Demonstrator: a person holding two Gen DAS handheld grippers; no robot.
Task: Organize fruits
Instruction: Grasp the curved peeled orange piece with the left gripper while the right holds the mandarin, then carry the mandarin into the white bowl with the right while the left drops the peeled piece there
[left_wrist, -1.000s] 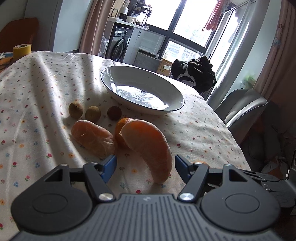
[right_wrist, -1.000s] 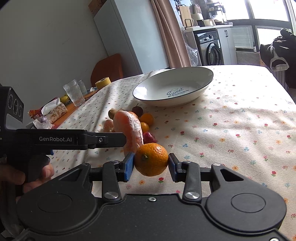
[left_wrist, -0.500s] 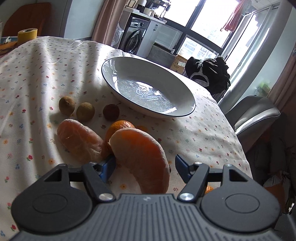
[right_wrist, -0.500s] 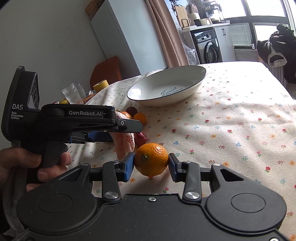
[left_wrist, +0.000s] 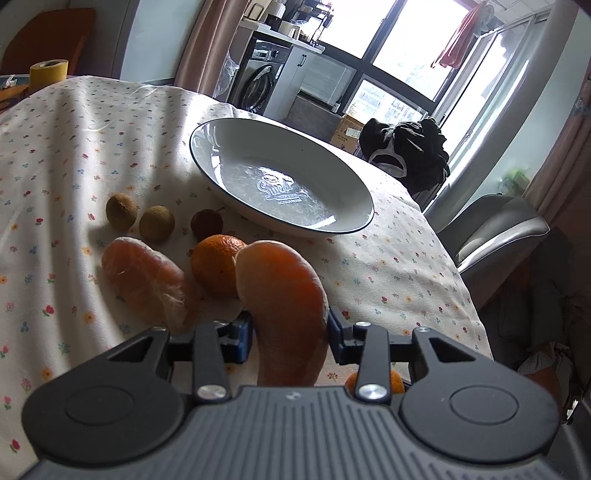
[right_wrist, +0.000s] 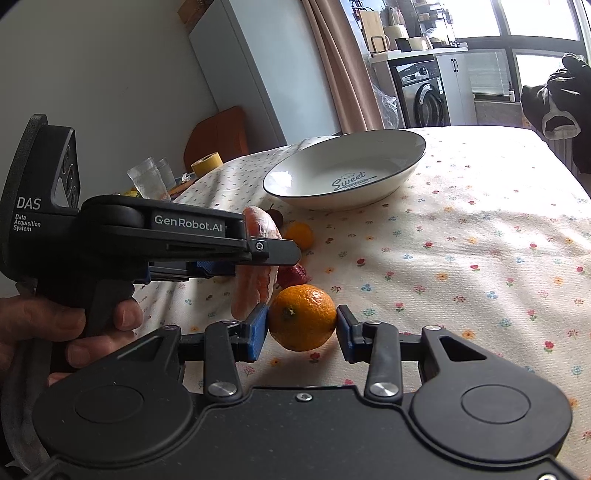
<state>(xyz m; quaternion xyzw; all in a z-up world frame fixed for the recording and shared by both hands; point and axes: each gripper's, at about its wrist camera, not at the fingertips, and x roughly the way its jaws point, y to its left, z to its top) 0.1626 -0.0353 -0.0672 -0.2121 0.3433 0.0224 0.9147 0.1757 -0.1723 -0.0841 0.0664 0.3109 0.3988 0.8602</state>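
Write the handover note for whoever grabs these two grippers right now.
Left gripper: shut on a peeled segment, just above the cloth.
Right gripper: shut on a mandarin, held above the cloth.
Bowl: empty, at the table's middle, beyond both grippers.
Still on the cloth: a second peeled segment, another mandarin, three small round brownish fruits in a row near the bowl, and a red fruit.
Done: two fruits gripped; nothing in the bowl yet.
Left: probably carry both to the bowl, then fetch the rest.
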